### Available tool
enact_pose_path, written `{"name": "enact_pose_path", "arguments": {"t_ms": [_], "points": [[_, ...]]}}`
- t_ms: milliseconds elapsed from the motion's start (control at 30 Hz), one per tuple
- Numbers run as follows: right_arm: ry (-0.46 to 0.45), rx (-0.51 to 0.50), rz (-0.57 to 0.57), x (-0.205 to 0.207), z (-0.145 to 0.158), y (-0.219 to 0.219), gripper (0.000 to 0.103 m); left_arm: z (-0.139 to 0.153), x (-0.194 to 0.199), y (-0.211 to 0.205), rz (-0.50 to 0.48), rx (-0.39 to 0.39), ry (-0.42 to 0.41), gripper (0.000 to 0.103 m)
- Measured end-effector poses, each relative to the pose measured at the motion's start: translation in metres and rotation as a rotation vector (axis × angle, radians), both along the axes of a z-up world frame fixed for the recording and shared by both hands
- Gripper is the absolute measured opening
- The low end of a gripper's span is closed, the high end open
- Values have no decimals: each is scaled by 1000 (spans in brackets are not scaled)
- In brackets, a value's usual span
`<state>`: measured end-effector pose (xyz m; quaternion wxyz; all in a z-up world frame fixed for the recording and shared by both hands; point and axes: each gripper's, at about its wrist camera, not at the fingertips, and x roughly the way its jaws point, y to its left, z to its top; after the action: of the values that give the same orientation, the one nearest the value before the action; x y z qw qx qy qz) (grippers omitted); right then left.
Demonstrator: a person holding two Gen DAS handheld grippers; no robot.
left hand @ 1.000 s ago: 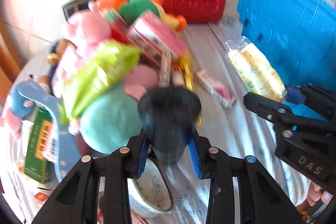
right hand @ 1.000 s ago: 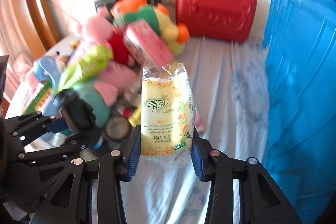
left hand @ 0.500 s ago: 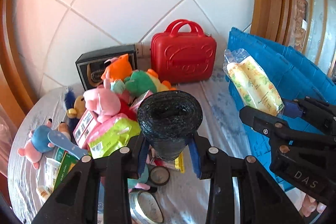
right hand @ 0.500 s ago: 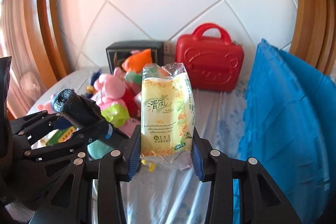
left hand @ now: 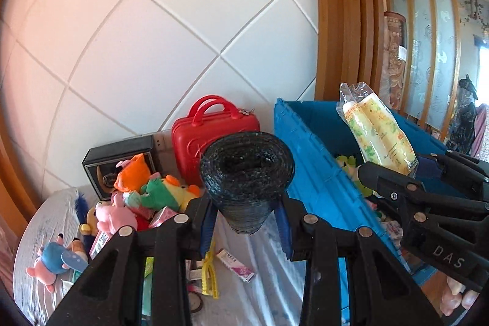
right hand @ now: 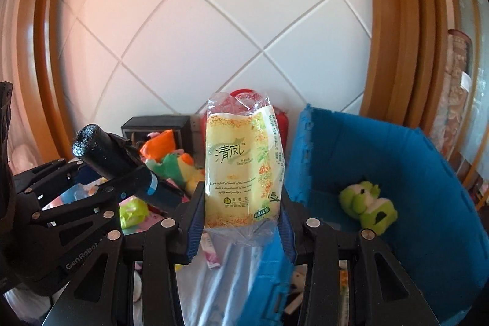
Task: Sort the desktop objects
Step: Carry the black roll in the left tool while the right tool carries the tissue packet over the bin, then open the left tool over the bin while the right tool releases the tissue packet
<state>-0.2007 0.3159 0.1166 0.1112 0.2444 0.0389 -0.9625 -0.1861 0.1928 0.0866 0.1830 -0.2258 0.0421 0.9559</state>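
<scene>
White diagonal tiles (left hand: 146,45) backed the scene, with a wood frame (left hand: 342,20) on the right and a table (left hand: 269,289) under a pale cloth below. On the table lay a heap of plush toys (left hand: 159,191), a red case (left hand: 214,136) against the wall, a dark box (left hand: 119,164) beside it, a blue-and-pink toy (left hand: 50,261) near the left edge, and a small pink packet (left hand: 235,265) and yellow clip (left hand: 209,274) on the cloth.

The left gripper (left hand: 246,222) was closed part-way on a black roll (left hand: 247,176), blue pads pressed to either side of its lower end, the roll's open end tilted up toward the camera. In the right wrist view the roll (right hand: 110,155) pointed up and to the left, held clear above the toys.

The right gripper (right hand: 241,222) was clamped on a tissue pack (right hand: 241,170), yellow with green print in clear wrap, standing upright between the pads. From the left wrist view the pack (left hand: 379,136) sat raised over the blue bin (left hand: 314,173), just above its open top.

The bin stood at the table's right side, and a green plush (right hand: 366,203) lay inside against its far wall (right hand: 397,161). Other small items showed low in the bin, too blurred to name
</scene>
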Motion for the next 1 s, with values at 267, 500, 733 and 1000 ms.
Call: {"name": "enact_pose_path", "arguments": {"t_ms": [267,500,733,1000], "points": [[39,12,-177,1,11,97,41,32,15,93,-132,-4,51,34],[18,37,-318,7,5,172,41,31,28,182,-247,-37,38,34],[-28,52,-389,7,-7,229,41,11,32,241,-291,-93,-43,34],[-44,73,-416,1,-18,250,53,-5,35,250,-240,-132,-48,46]]}}
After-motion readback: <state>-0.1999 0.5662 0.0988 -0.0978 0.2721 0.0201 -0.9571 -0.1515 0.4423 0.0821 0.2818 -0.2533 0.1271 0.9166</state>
